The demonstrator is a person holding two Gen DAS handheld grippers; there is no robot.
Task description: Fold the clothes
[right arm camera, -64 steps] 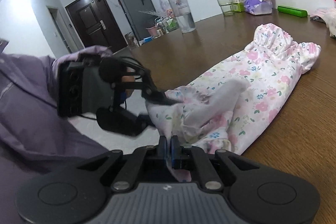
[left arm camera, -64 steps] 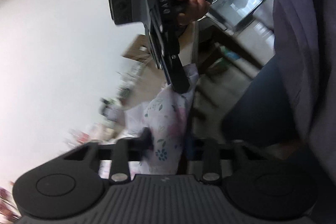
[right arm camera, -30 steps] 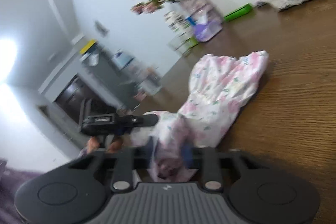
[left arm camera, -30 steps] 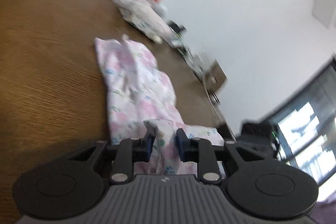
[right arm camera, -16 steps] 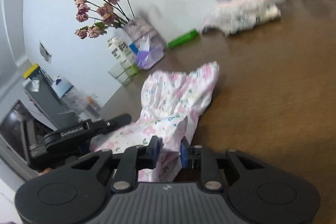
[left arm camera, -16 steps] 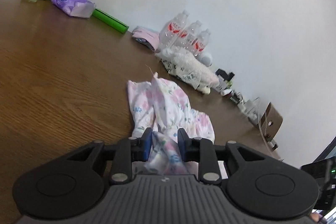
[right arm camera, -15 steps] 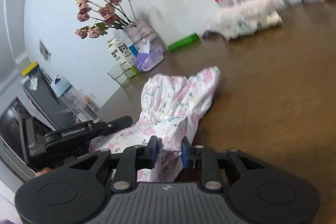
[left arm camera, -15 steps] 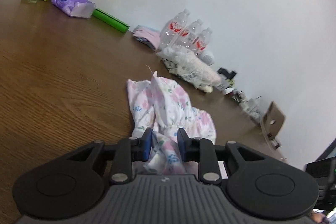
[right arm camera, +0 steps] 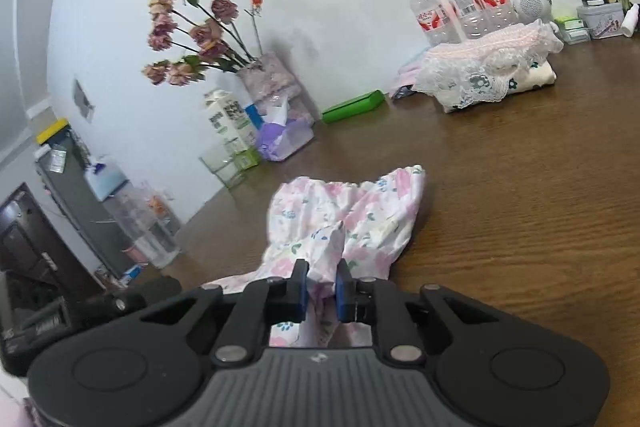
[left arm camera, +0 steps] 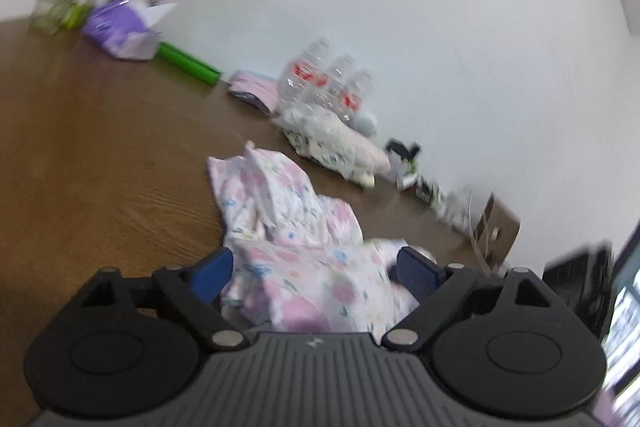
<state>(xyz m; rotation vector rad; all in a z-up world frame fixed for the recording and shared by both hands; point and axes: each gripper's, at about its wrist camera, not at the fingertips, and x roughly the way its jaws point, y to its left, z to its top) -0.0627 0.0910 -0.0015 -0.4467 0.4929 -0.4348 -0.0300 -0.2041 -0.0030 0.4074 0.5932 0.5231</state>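
Observation:
A pink floral garment (left arm camera: 288,227) lies bunched on the brown wooden table (left arm camera: 100,155). My left gripper (left arm camera: 314,263) stands over its near end with the jaws opening wide. The cloth lies loose between the blue pads (left arm camera: 212,269), which do not press on it. In the right wrist view the same garment (right arm camera: 360,203) stretches away from me, its elastic hem at the far end. My right gripper (right arm camera: 322,283) is closing and pinches a raised fold of the cloth between its pads.
Along the back wall stand three water bottles (right arm camera: 460,7), a folded lace-trimmed pile of clothes (right arm camera: 488,71), a green box (right arm camera: 354,105), a vase of flowers (right arm camera: 272,83), a tissue pack (right arm camera: 284,137), a carton (right arm camera: 230,123) and a glass (right arm camera: 224,167). A cardboard box (left arm camera: 496,227) sits at the table's right end.
The left jaws have spread wide and let go of the fold they pinched. The right jaws still clamp their fold, and that hand has swung toward the wall.

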